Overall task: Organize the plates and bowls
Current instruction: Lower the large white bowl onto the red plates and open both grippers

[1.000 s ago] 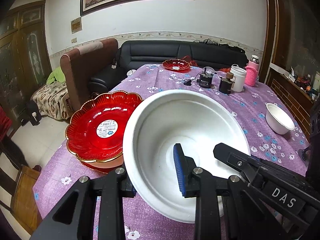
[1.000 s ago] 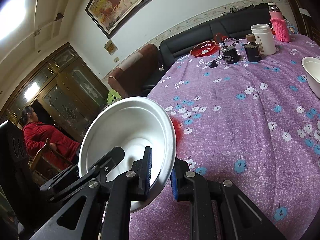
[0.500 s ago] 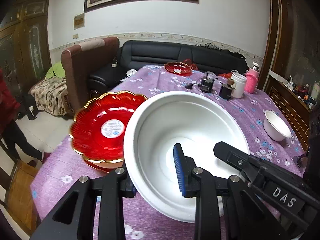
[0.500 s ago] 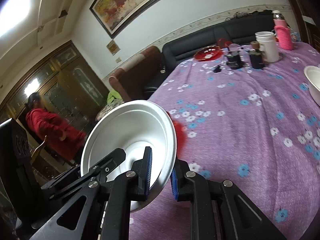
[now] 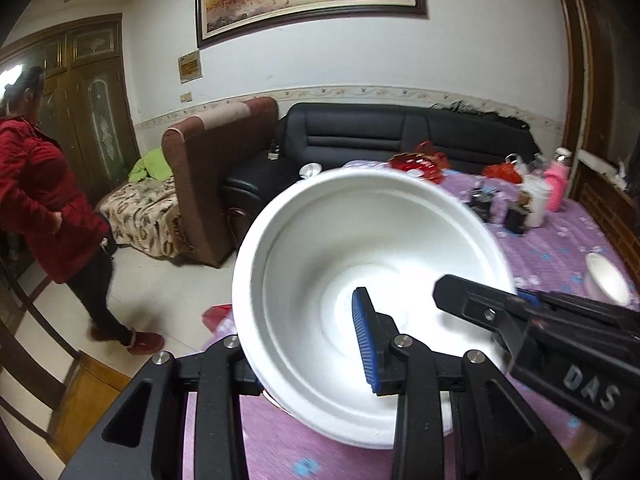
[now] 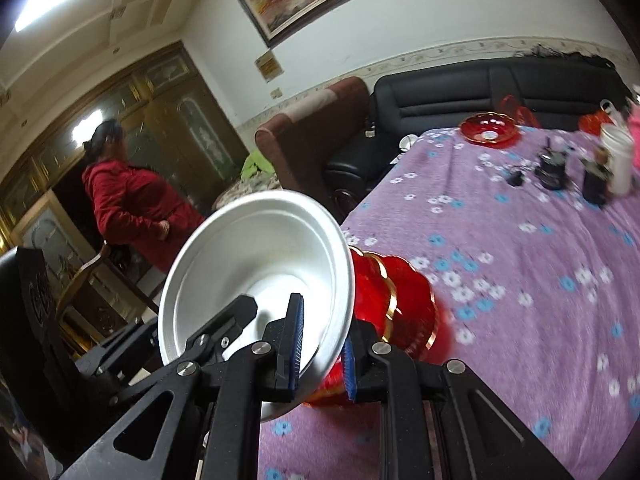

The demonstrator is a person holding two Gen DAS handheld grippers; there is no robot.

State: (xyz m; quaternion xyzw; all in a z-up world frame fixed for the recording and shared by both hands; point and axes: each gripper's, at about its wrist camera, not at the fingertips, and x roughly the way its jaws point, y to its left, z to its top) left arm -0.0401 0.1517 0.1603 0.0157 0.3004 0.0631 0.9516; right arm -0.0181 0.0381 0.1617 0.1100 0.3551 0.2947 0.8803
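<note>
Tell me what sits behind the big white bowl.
In the right wrist view, red gold-rimmed plates show behind the big white bowl. The bowl covers their near side, so their count is unclear.

White bowl (image 5: 340, 248) tilted, rim clamped both sides; red scalloped plates (image 6: 400, 312) beneath.

The white bowl (image 6: 256, 280) hides most of the red plates (image 6: 404, 308) behind it. Far across the table, the jars (image 6: 596, 180) are motion-blurred. The small bowl (image 5: 606, 284) at the right is smeared too.
</note>
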